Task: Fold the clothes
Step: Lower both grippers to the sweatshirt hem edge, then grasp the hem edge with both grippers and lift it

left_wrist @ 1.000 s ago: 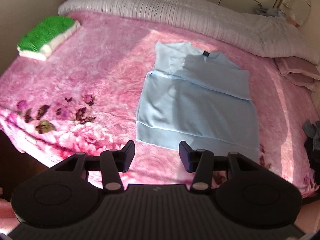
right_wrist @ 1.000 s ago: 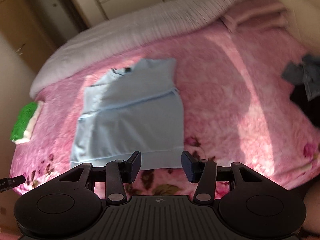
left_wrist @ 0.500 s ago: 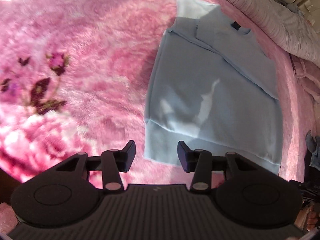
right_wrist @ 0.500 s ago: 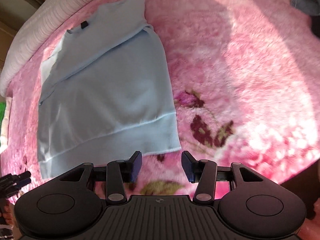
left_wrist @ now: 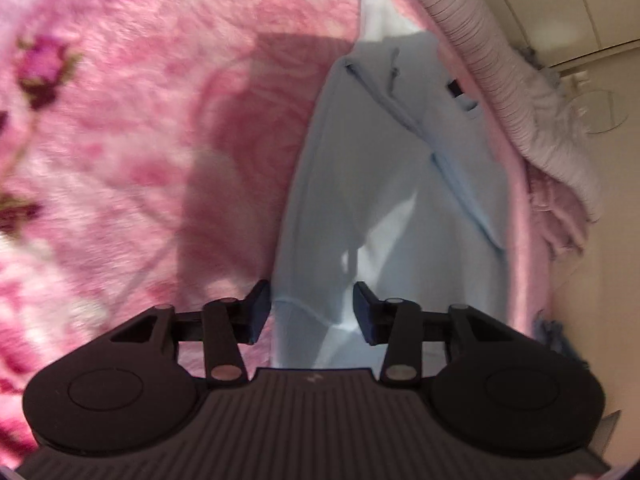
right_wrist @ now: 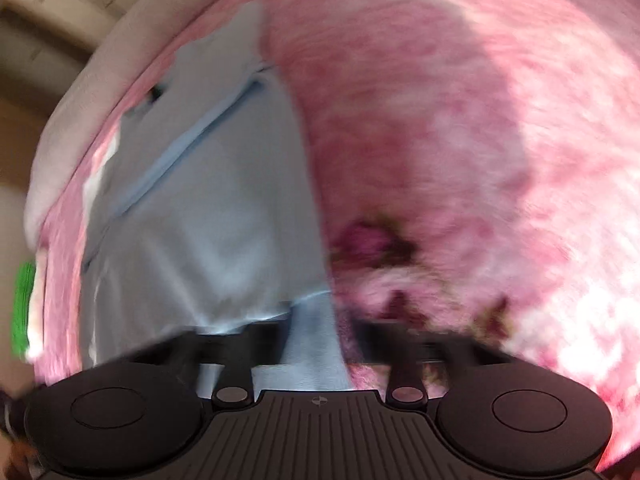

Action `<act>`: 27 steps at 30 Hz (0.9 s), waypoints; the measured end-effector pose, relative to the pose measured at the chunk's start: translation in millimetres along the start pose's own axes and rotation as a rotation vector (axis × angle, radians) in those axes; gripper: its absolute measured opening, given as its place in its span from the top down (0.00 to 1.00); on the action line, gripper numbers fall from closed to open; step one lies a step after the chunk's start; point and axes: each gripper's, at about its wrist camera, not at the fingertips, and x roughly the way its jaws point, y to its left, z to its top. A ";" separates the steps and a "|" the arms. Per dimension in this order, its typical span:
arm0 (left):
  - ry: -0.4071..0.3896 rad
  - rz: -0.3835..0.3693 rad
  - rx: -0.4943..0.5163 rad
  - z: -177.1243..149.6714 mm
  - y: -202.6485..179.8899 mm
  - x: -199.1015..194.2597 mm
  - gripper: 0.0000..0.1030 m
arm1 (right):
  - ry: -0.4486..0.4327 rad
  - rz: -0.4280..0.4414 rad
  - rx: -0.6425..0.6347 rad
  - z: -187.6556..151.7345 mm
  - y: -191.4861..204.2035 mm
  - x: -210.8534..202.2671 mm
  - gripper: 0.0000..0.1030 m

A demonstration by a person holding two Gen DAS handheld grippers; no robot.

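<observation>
A fluffy pink blanket with dark rose prints (left_wrist: 140, 120) covers the whole bed. At its far edge lies a long pale ribbed quilt roll (left_wrist: 516, 92). On the blanket, a light blue knitted sweater (left_wrist: 384, 184) lies flat, with the sleeves folded in and the bottom hem nearest to both tools. At the far left of the right view, a green fuzzy cloth (right_wrist: 22, 308) lies at the bed's edge. The left tool (left_wrist: 308, 312) is low over the left corner of the hem; it is released, with the hem between its black fingers. The right tool (right_wrist: 316, 340) is at the right corner of the hem; this view is blurred, but its fingers look spread apart, with blue fabric between them.
</observation>
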 end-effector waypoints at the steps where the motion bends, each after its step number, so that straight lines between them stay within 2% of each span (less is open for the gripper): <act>1: 0.003 -0.019 0.014 1.6 -3.3 -0.8 0.85 | -0.002 -0.019 -0.024 0.8 4.1 -0.5 0.90; 4: -0.007 -0.072 0.047 4.7 -9.4 -8.5 0.85 | -0.025 -0.082 -0.062 2.1 11.5 -5.5 0.90; 7: -0.030 -0.043 0.039 2.9 -2.4 -15.5 0.85 | -0.038 -0.138 -0.027 3.7 5.9 -5.0 0.91; 8: -0.026 -0.038 0.019 1.4 2.2 -13.8 0.85 | -0.026 -0.145 -0.017 3.5 4.8 -1.1 0.91; 11: 0.010 -0.088 -0.040 -5.4 12.3 0.0 0.73 | -0.016 -0.128 -0.028 1.6 6.6 -4.3 0.90; 14: -0.006 -0.102 -0.026 -12.0 14.6 14.1 0.72 | -0.006 -0.112 -0.040 -0.3 8.5 -7.6 0.88; 16: -0.029 -0.131 -0.049 -11.4 17.2 16.1 0.79 | 0.001 -0.101 -0.047 -1.6 9.7 -9.8 0.88; 17: -0.035 -0.137 -0.040 -10.8 16.2 15.2 0.88 | 0.004 -0.095 -0.051 -2.3 10.4 -10.9 0.86; 18: -0.041 -0.138 -0.007 -11.1 11.8 12.8 0.93 | 0.007 -0.089 -0.055 -2.9 11.0 -12.0 0.85; 19: -0.047 -0.147 0.022 -11.7 7.0 7.2 0.94 | 0.011 -0.084 -0.059 -3.5 11.6 -13.1 0.85; 21: -0.059 -0.176 0.067 -13.4 0.1 -9.8 0.94 | 0.017 -0.073 -0.066 -4.8 12.9 -15.3 0.91; 23: -0.074 -0.155 0.082 -16.0 2.2 -29.2 0.94 | 0.024 -0.061 -0.074 -6.1 14.1 -17.5 0.94; 26: -0.047 -0.033 0.075 -17.5 13.6 -33.3 0.97 | 0.041 -0.043 -0.087 -12.2 19.0 -24.2 0.94; 27: -0.029 0.000 0.063 -17.3 17.8 -30.1 0.96 | 0.050 -0.067 -0.095 -14.5 19.4 -23.6 0.93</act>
